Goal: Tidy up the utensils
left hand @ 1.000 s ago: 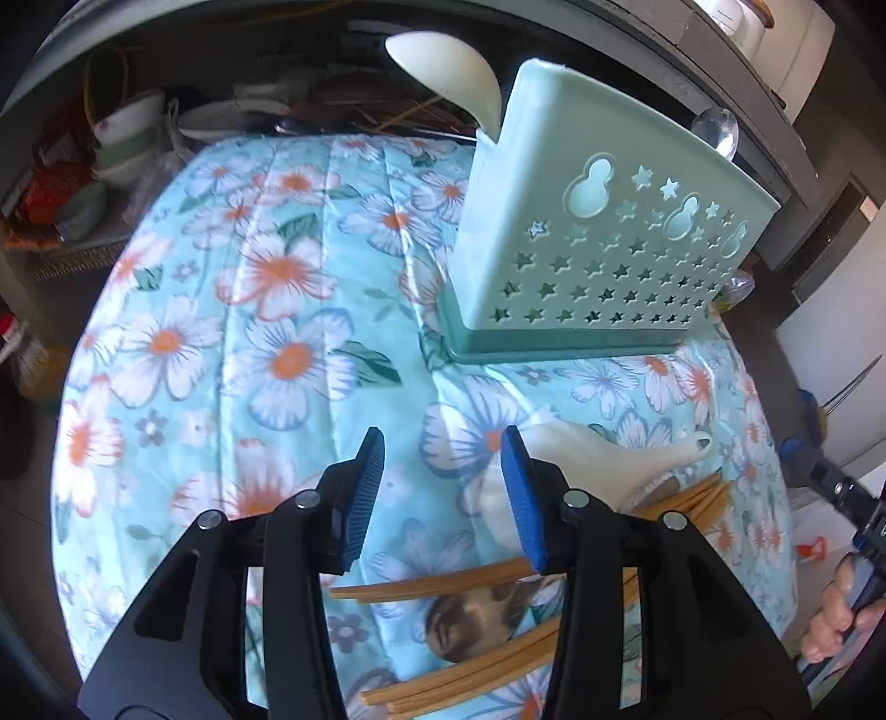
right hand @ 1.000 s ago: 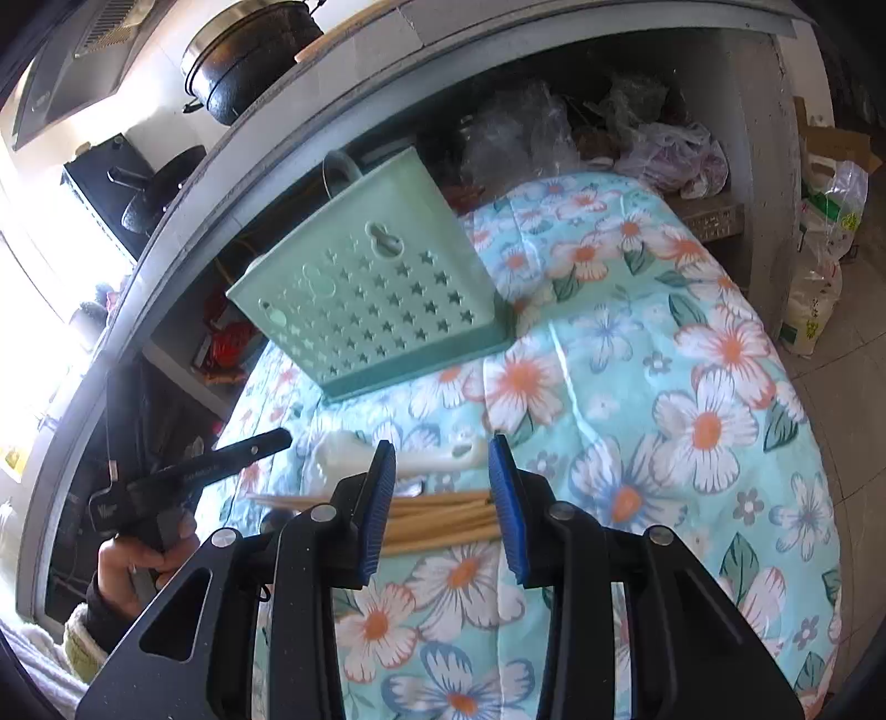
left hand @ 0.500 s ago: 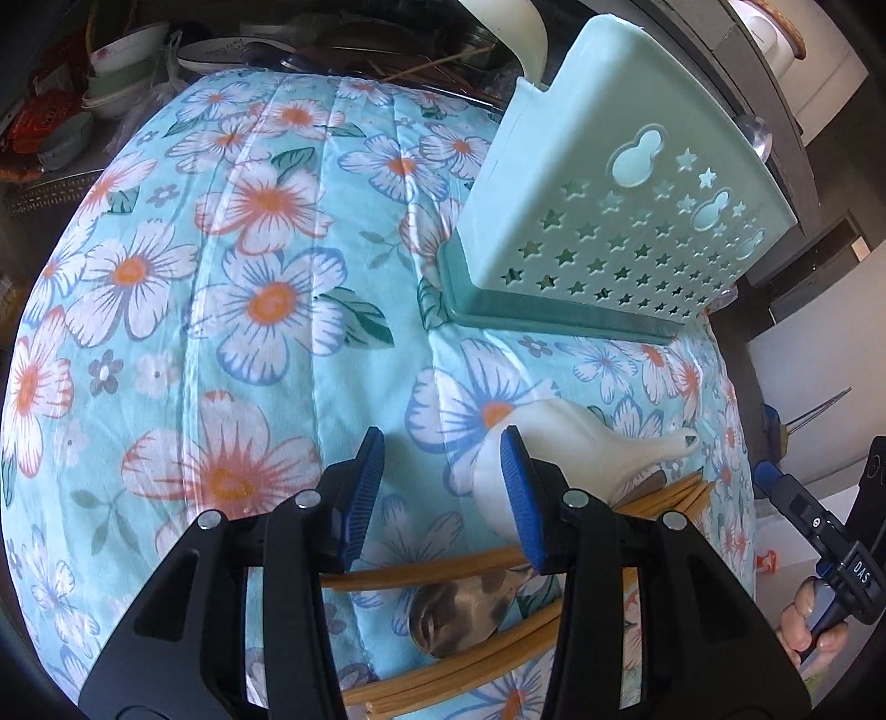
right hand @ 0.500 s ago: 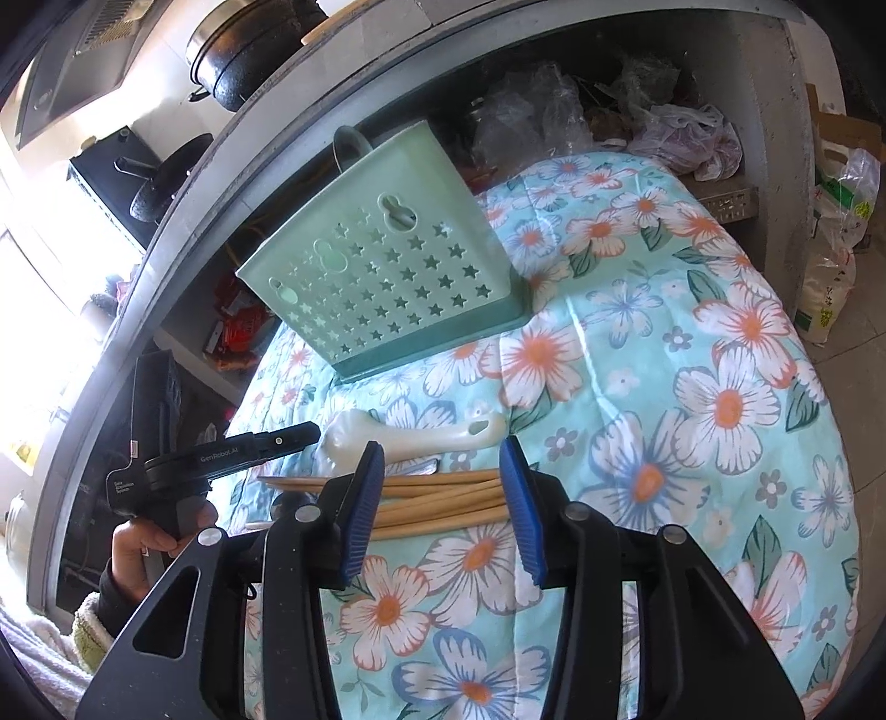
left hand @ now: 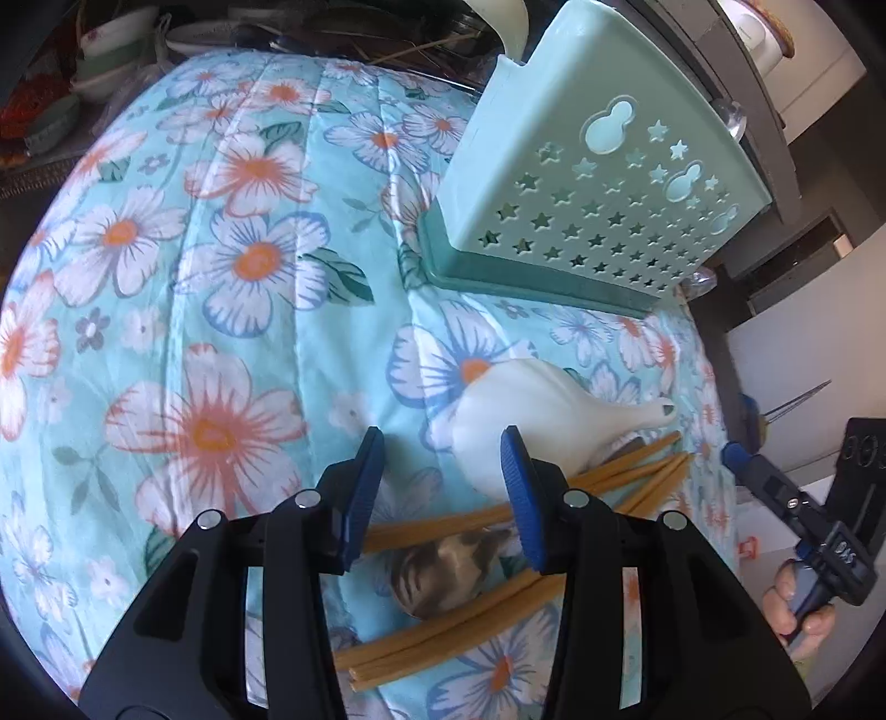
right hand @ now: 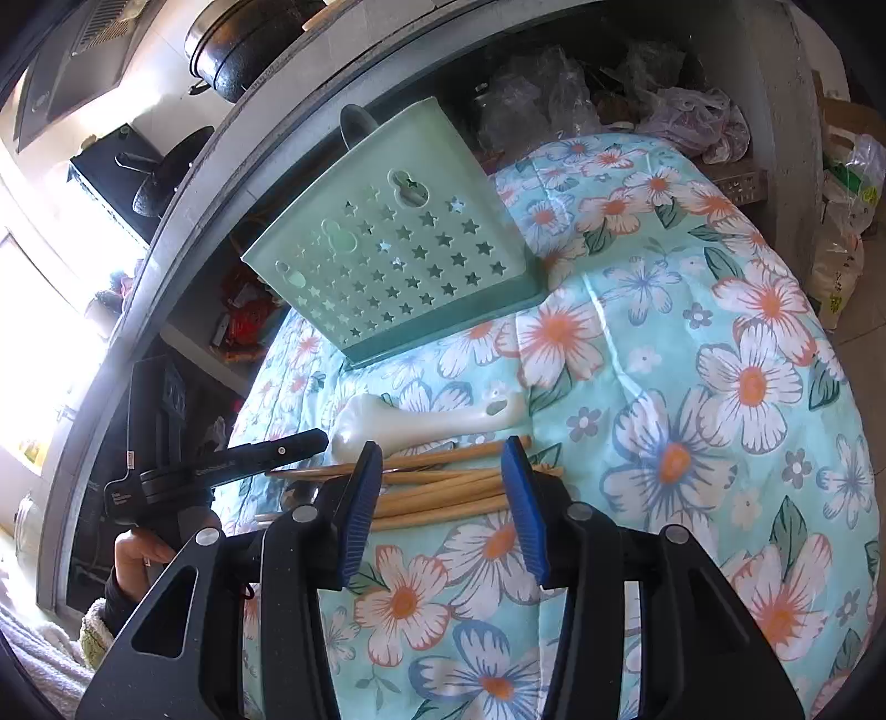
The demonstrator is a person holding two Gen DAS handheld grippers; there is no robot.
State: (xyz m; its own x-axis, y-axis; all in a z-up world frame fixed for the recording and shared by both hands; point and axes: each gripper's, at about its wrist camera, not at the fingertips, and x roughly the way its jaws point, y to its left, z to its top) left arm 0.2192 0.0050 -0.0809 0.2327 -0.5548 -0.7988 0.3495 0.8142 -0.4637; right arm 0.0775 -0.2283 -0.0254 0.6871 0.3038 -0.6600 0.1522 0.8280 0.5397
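Note:
A mint green utensil holder point(left hand: 587, 183) with star cutouts stands on the floral cloth; it also shows in the right wrist view point(right hand: 398, 260). A white ceramic spoon point(left hand: 531, 410) lies in front of it, also in the right wrist view point(right hand: 421, 421). Several wooden chopsticks point(left hand: 443, 626) and a metal spoon point(left hand: 443, 570) lie beside it. My left gripper point(left hand: 440, 493) is open, low over the chopsticks and metal spoon. My right gripper point(right hand: 443, 498) is open, its jaws either side of the chopsticks point(right hand: 443, 487). The other gripper shows in each view point(left hand: 775, 493) point(right hand: 232, 459).
A white ladle point(left hand: 498, 22) and a metal spoon point(left hand: 731, 116) stick out of the holder. Bowls point(left hand: 99, 55) sit on a shelf behind the table. Plastic bags point(right hand: 692, 111) lie at the back, a black pot point(right hand: 243, 44) on the counter above.
My left gripper has moved forward and down toward the chopsticks and white spoon. My right gripper has come lower and closer over the chopsticks. Both stay open.

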